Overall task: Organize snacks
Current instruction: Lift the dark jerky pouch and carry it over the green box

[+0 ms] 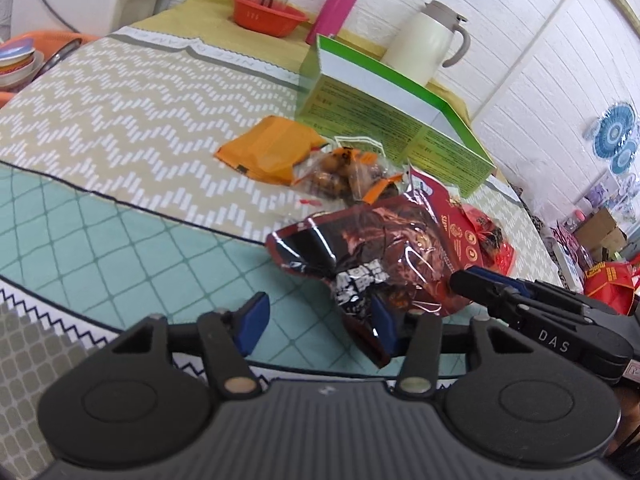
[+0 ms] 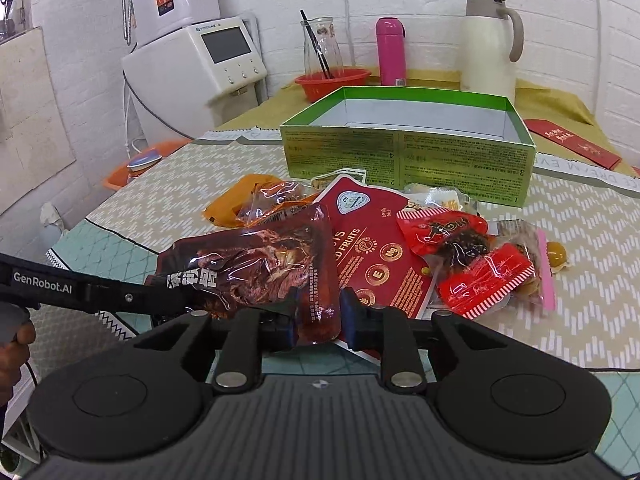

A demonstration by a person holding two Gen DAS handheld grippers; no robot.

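Observation:
A dark brown meat snack packet (image 1: pixel 372 248) (image 2: pixel 256 272) lies at the front of a snack pile on the table. My right gripper (image 2: pixel 318 316) has its pads around the packet's near corner with a small gap, not closed tight; it also shows in the left wrist view (image 1: pixel 472 280). My left gripper (image 1: pixel 320 320) is open beside the packet's near end, its right pad against the packet. Behind lie a red dried-fruit bag (image 2: pixel 380 240), small red packets (image 2: pixel 480 276), an orange packet (image 1: pixel 268 148) and a clear nut packet (image 1: pixel 340 168). The open green box (image 2: pixel 408 152) (image 1: pixel 392 120) stands behind the pile.
A cream thermos jug (image 2: pixel 488 44), a pink bottle (image 2: pixel 390 52) and a red bowl (image 2: pixel 332 82) with a glass carafe stand at the back. A white appliance (image 2: pixel 200 68) is at the left. A red envelope (image 2: pixel 572 142) lies right of the box.

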